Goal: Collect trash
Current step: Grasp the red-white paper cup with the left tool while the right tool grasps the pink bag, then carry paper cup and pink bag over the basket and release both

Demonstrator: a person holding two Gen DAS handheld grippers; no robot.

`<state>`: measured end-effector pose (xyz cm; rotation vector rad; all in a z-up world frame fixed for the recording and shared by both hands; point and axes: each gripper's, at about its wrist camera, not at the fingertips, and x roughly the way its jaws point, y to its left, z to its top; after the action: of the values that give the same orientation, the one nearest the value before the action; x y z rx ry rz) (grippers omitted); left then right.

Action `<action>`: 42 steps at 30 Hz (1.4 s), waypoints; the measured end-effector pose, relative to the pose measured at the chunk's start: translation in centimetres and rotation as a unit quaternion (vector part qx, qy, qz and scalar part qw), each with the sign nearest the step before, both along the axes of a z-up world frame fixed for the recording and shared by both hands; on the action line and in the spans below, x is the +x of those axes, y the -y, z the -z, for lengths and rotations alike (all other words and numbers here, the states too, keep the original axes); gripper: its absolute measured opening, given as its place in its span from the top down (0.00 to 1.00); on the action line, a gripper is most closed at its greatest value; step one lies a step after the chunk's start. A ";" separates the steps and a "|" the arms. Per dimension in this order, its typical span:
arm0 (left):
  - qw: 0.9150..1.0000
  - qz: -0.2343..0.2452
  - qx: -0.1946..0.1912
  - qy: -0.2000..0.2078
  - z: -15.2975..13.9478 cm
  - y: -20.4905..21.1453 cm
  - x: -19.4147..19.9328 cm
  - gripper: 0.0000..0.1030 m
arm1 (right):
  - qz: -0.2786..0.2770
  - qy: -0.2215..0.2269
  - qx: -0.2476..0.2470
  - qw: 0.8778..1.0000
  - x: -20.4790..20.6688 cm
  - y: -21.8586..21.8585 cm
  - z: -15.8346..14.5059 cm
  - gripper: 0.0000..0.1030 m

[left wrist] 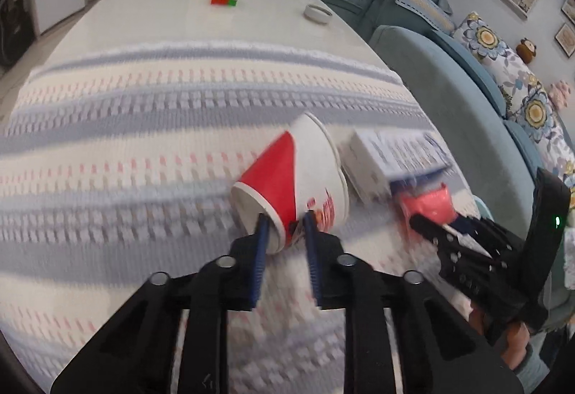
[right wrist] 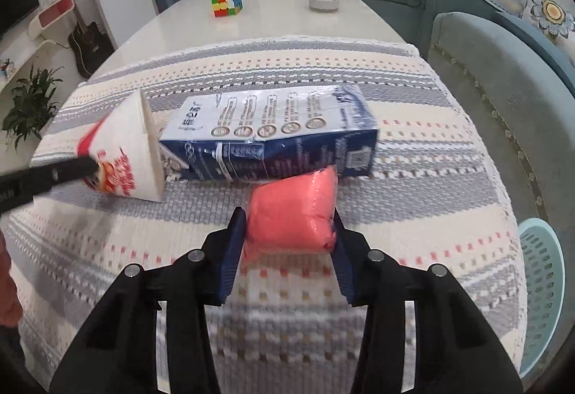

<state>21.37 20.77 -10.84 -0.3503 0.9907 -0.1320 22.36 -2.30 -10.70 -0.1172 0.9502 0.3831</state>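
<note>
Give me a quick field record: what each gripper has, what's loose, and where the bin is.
left gripper: jaws pinching the base wall of the tipped paper cup
right gripper: jaws closed on the pink packet
loose trash: blue carton, lying flat on the striped cloth
bin: teal basket, off the table's right edge

The left gripper (left wrist: 284, 219) grips the tipped paper cup (left wrist: 293, 178) beside the carton (left wrist: 391, 157).

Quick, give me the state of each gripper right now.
Left gripper: fingers closed on the base end of the tipped paper cup.
Right gripper: fingers against both sides of the pink packet, holding it.
</note>
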 end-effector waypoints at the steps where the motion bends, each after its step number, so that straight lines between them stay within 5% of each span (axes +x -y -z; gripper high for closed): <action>1: 1.000 0.000 -0.005 -0.002 0.0 0.4 -0.9 0.88 | 0.001 0.002 0.002 1.000 -0.3 0.4 -0.2 0.60; 7: 1.000 0.013 -0.020 0.011 -0.8 2.4 -5.0 0.88 | 0.010 0.009 0.015 1.000 -3.0 4.0 -2.0 0.60; 9: 1.000 0.007 -0.007 0.030 -1.7 2.2 -5.3 0.73 | 0.019 0.010 0.022 1.000 -3.9 5.3 -2.4 0.60; 10: 0.999 0.002 -0.001 0.038 -2.1 1.9 -5.2 0.56 | 0.022 0.010 0.027 0.999 -4.2 5.8 -2.5 0.60; 14: 0.998 0.013 0.026 0.059 -3.1 0.4 -2.2 0.23 | 0.032 0.003 0.039 0.999 -5.2 7.1 -1.9 0.60; 15: 0.998 0.017 0.032 0.057 -3.0 0.0 -1.0 0.21 | 0.032 -0.001 0.040 0.999 -5.2 7.2 -1.7 0.60; 20: 0.999 0.049 0.005 -0.012 0.2 -0.1 4.1 0.22 | 0.027 -0.003 0.052 0.998 -5.1 7.3 -1.8 0.60; 24: 0.996 0.085 0.008 -0.030 1.5 1.7 4.2 0.24 | 0.025 -0.002 0.054 0.998 -5.5 7.3 -1.8 0.60; 27: 0.996 0.075 0.017 -0.036 2.1 2.8 3.6 0.38 | 0.027 -0.006 0.057 0.998 -5.4 7.3 -1.7 0.60; 35: 0.999 0.025 0.025 0.001 0.8 4.8 -0.4 0.45 | 0.023 0.018 0.053 0.998 -6.4 7.8 -3.2 0.60; 42: 0.994 0.052 0.002 0.093 -7.0 8.8 -3.9 0.45 | 0.055 0.072 0.066 0.994 -8.5 11.8 -7.1 0.60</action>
<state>17.46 12.00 -3.88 -0.2765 0.8240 -0.2531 13.84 -14.07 -3.65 0.0292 0.7834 0.3299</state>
